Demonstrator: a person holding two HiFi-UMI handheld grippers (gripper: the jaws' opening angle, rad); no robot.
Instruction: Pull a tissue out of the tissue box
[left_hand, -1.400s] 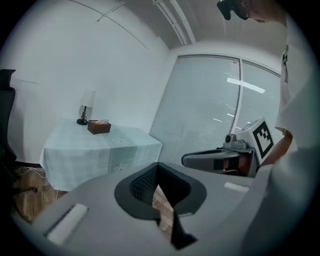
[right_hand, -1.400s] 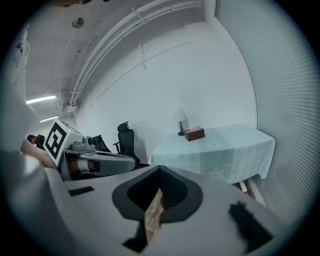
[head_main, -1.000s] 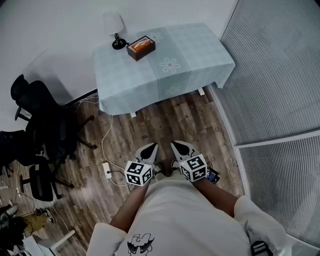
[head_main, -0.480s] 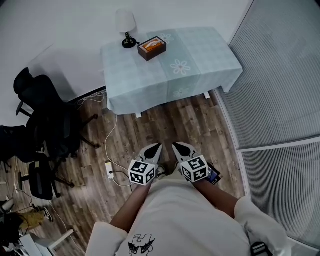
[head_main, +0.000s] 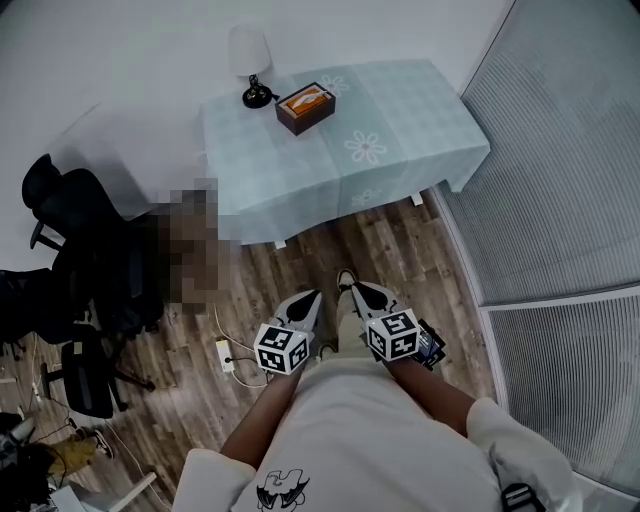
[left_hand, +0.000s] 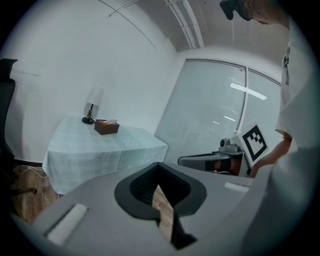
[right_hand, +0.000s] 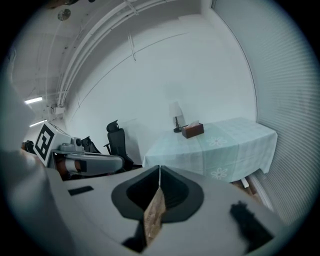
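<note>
The brown tissue box (head_main: 305, 108) with a white tissue sticking out of its top stands on the table with the pale teal cloth (head_main: 400, 130), far ahead of both grippers. It also shows small in the left gripper view, tissue box (left_hand: 106, 126), and in the right gripper view, tissue box (right_hand: 193, 130). My left gripper (head_main: 308, 298) and right gripper (head_main: 360, 291) are held side by side at waist height over the wood floor, pointing toward the table. Both are shut with nothing in them, their tips meeting: left gripper (left_hand: 158, 165), right gripper (right_hand: 159, 168).
A small lamp (head_main: 250, 60) stands on the table just left of the box. Black office chairs (head_main: 80, 230) crowd the left side. A power strip with cables (head_main: 226, 355) lies on the floor at the left. Blinds (head_main: 560, 200) line the right. My shoe (head_main: 346, 285) shows between the grippers.
The person has stepped toward the table, which now lies a little closer in the head view. A foot has come forward between the grippers. Both grippers stay shut.
</note>
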